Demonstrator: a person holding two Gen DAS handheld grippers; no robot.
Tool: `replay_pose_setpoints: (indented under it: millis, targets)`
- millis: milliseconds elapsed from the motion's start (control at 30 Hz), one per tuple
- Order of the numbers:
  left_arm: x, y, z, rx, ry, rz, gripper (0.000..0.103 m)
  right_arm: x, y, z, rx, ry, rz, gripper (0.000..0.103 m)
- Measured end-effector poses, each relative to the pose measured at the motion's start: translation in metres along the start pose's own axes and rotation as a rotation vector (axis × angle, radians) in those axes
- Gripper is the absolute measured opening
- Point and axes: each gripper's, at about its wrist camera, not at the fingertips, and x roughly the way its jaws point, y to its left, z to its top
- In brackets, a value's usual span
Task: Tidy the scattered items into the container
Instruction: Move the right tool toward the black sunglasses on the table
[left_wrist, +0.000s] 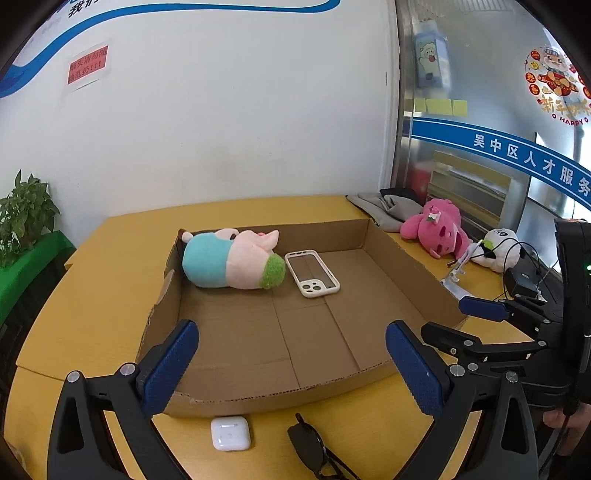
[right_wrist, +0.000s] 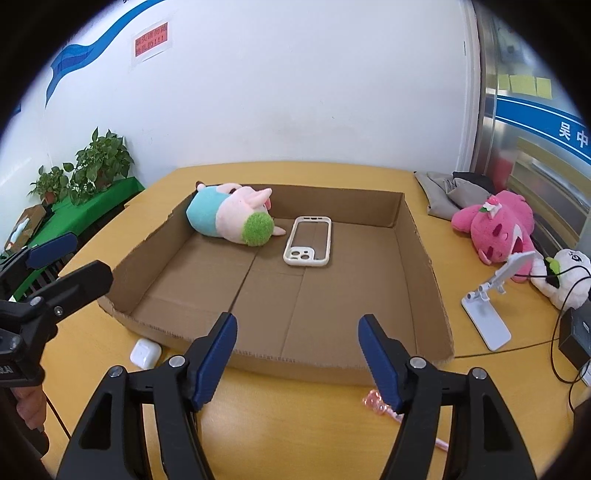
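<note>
Two tools are in our hands, and neither holds anything. Our left tool (left_wrist: 291, 345) stands spread wide, its blue pads hanging above the near rim of the cardboard tray (left_wrist: 417, 273) with only air between them. Our right tool (right_wrist: 297, 345) is parted less widely, also bare, hovering over the tray's near edge.

Inside the tray, a pastel plush toy (left_wrist: 231, 262) lies on its side in the far left corner, its long axis running across the tray, green end toward the middle. Just beside that end lies a cream phone case (left_wrist: 312, 273) flat on the cardboard, long axis running near to far, camera cutout toward us.

Outside the tray, on the yellow surface (left_wrist: 110, 258), a white earbud case (left_wrist: 231, 437) sits just beside the near wall, lying flat. Dark sunglasses (left_wrist: 314, 450) lie near it, folded, long axis slanting toward us. In the right wrist view a small pink trinket (right_wrist: 375, 402) lies under our right tool.
</note>
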Motion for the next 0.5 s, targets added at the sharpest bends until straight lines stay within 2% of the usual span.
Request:
replay_pose_setpoints:
  millis: [500]
  targets:
    - [0.004, -0.005, -0.032, -0.067, 0.058, 0.011, 0.103, -0.006, -0.013, -0.027, 0.019, 0.005, 0.002, 0.069]
